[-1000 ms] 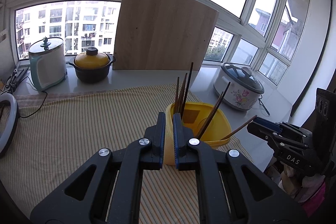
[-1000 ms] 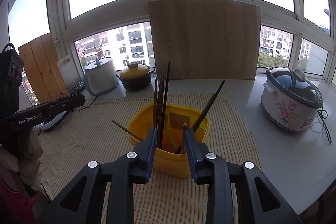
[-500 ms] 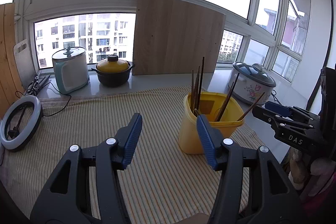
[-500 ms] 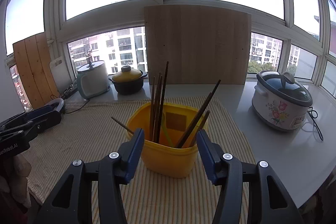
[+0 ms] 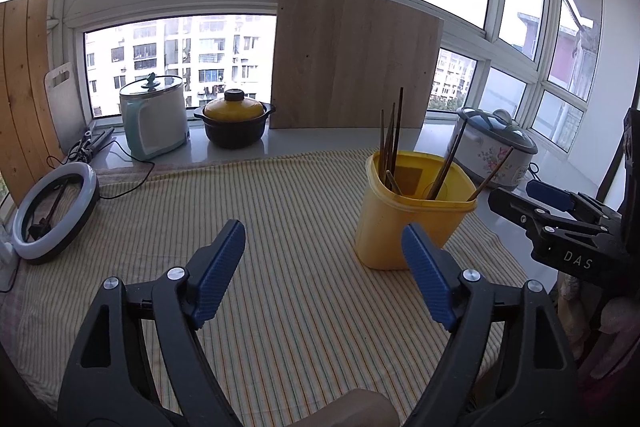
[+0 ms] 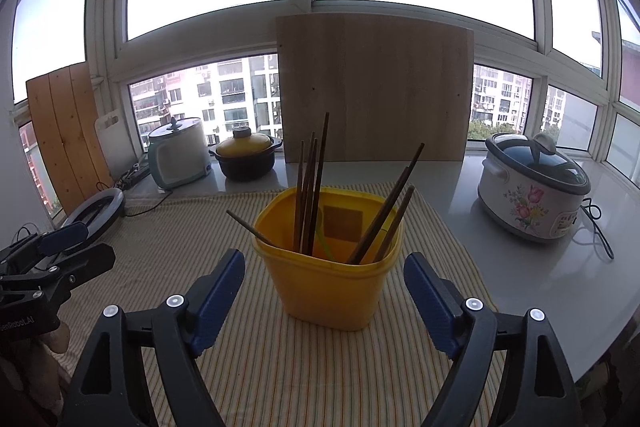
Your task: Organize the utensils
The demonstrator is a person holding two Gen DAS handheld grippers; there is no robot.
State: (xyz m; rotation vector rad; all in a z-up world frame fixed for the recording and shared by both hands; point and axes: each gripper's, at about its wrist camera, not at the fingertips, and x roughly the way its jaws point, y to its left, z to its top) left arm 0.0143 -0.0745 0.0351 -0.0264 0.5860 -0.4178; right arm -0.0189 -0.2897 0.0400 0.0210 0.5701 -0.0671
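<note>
Both the left gripper (image 5: 322, 251) and right gripper (image 6: 324, 285), nearly shut a second ago, now gape wide and empty, the yellow bin (image 6: 328, 267) of chopsticks (image 6: 310, 187) at twelve o'clock.

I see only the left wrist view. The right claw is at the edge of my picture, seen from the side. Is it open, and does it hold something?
Observer: The right claw is wide open and holds nothing. The yellow plastic tub stands just ahead of its fingers.
Operator: Is there anything in the tub besides the dark wooden chopsticks?
Observer: Yes, one thin pale green item sits inside among them. What it is, I cannot tell.
</note>
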